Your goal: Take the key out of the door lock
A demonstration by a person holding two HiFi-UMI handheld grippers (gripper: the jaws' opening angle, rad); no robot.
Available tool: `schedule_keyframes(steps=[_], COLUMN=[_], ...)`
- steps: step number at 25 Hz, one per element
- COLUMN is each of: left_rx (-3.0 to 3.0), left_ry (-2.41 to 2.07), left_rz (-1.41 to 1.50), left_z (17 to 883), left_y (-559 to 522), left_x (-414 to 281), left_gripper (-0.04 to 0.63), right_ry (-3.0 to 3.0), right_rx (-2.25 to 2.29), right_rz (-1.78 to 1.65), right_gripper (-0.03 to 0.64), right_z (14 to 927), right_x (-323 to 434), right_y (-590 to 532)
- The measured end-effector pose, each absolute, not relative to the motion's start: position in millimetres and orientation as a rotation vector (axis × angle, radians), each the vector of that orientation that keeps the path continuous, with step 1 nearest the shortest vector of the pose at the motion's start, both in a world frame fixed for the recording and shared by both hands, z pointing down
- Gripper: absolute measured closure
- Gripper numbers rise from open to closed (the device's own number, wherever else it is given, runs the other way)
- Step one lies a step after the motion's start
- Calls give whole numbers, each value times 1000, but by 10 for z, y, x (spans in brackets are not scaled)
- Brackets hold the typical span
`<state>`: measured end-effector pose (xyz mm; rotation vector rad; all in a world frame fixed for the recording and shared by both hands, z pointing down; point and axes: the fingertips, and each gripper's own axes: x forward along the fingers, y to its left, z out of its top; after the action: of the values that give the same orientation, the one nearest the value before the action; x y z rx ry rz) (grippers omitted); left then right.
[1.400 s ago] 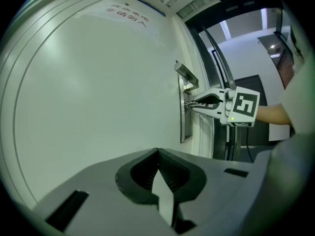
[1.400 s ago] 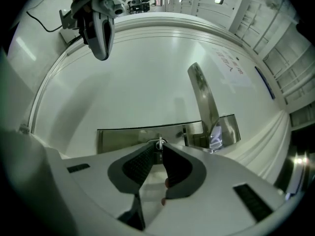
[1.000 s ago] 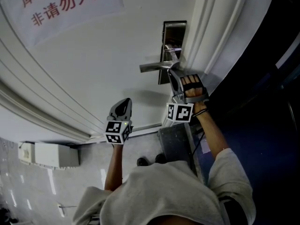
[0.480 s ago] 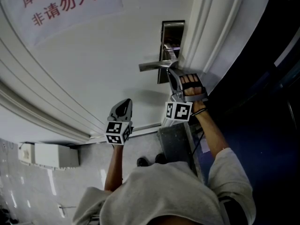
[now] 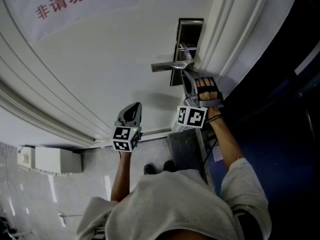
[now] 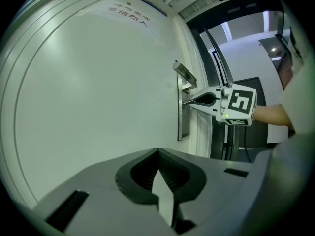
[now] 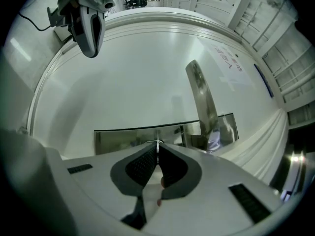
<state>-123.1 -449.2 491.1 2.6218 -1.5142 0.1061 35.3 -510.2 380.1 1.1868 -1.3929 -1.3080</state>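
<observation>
On white door (image 5: 100, 59): steel lock plate (image 5: 190, 34) with lever handle (image 5: 167, 67). Left gripper (image 5: 133, 108) well apart from the plate, jaws together, empty. Right gripper (image 5: 185, 75) at plate, jaws pinched almost shut on key (image 7: 157, 142), edge-on in keyhole. Key likely light, stiff, slick; grip flat head, draw straight.

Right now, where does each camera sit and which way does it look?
Head view: on the person's head, looking down at the door, the left gripper, the right gripper, forearms and shirt.
Left gripper view: on the left gripper, looking along its shut jaws toward the lock plate; the person's right hand shows.
Right gripper view: on the right gripper, looking along jaws shut on the key at the lock plate.
Shared: all three see the door handle; each gripper view sees the other gripper.
</observation>
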Motion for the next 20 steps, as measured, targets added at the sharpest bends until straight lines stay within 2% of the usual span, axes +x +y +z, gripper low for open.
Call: schedule_keyframes(steps=[20], left_rx=[2668], left_ry=[-1444], left_rz=[102], left_z=[4878], left_y=[-4492], left_x=[-1004], left_gripper=[578], right_ry=[-1376], right_rx=[1160], right_rz=[-1366], right_gripper=[588], right_z=[3816], right_x=[424], right_y=[-4731])
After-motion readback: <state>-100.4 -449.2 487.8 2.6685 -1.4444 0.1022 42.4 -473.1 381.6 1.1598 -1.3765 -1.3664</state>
